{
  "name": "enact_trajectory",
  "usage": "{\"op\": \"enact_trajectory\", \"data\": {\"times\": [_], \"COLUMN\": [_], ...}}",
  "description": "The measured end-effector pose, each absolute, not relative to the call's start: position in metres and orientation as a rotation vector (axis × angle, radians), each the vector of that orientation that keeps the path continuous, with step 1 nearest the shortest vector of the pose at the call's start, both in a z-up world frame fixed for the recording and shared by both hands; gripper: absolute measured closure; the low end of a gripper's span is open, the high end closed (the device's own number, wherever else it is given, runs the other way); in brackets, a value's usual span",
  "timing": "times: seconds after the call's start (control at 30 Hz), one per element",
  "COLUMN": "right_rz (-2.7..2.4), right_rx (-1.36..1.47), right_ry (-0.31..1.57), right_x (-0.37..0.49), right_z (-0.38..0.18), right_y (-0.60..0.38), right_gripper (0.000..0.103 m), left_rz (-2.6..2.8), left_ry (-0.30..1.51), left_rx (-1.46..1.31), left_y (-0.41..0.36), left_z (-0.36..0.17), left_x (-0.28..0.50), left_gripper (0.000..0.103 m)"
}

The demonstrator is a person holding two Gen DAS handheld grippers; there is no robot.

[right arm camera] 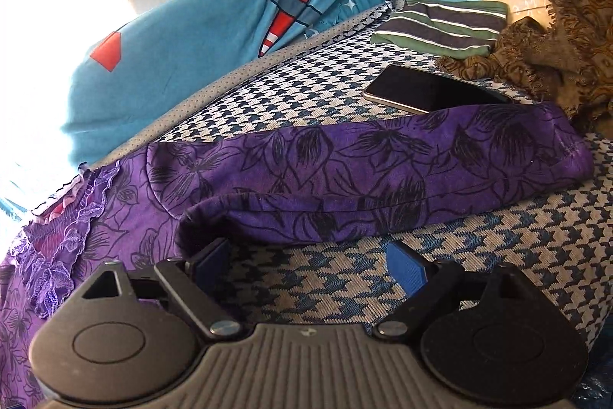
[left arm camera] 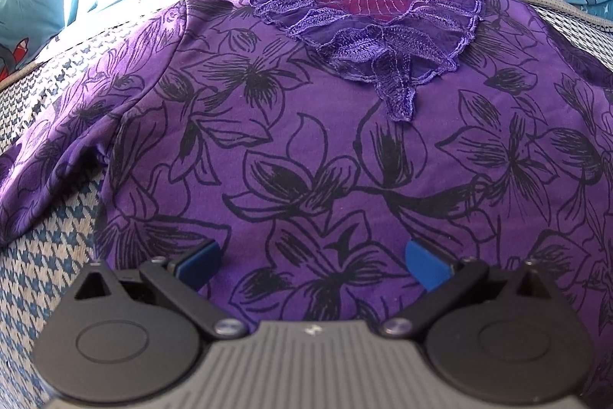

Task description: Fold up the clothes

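- Left gripper [left arm camera: 312, 265]: blue fingers spread wide, nothing between them, poised over the lower front of the purple top [left arm camera: 325, 160].
- Right gripper [right arm camera: 310, 265]: fingers spread too, empty; the left blue pad sits at the underarm fold of the sleeve [right arm camera: 375, 171], contact unclear.
- Purple top with black flower print lies face up, flat on the houndstooth cover [right arm camera: 479, 248]; lace collar [left arm camera: 367, 29] points away from the left camera. Hem hidden behind the gripper body.
- The top's other sleeve [left arm camera: 49, 156] runs off the left wrist frame edge.
- Phone [right arm camera: 433, 89] lies screen up just past the sleeve, its near edge covered by it.
- Folded striped garment [right arm camera: 440, 25] and a brown fringed cloth [right arm camera: 555, 37] sit farther back.
- Blue airplane-print bedding [right arm camera: 230, 25] behind; upper left washed out by glare.
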State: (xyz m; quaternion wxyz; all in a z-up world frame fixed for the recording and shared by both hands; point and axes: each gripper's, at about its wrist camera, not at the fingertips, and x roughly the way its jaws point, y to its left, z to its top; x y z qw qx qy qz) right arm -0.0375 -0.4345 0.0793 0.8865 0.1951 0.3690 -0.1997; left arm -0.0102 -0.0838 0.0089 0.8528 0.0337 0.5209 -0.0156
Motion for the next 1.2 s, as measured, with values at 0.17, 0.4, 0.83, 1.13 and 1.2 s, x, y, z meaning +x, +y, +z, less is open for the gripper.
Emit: {"op": "enact_trajectory", "data": {"times": [0.17,0.4,0.83,1.13,1.2], "right_rz": [-0.432,-0.312,-0.307,-0.381,-0.365], "right_rx": [0.415,0.482,0.356,0.317,0.367], "right_ry": [0.763,0.743,0.865,0.889,0.869], "right_x": [-0.039,-0.034,-0.004,-0.007,-0.012], "right_z": [0.08,0.077,0.046,0.046,0.051], "right_y": [-0.441,-0.436,-0.405,-0.41,-0.416], "right_gripper": [0.015,0.015,0.016,0.016,0.016], "left_rz": [-0.034,-0.033,-0.032,-0.036,-0.036], "left_ry": [1.094,1.092,1.085,1.08,1.079], "left_rx": [0.067,0.069,0.075,0.076,0.075], "left_y": [-0.083,-0.081,-0.082,-0.082,-0.082], "left_z": [0.007,0.006,0.004,0.003,0.003], "left_x": [-0.011,-0.011,-0.012,-0.013,-0.012], "left_gripper": [0.0,0.0,0.0,0.0,0.0]}}
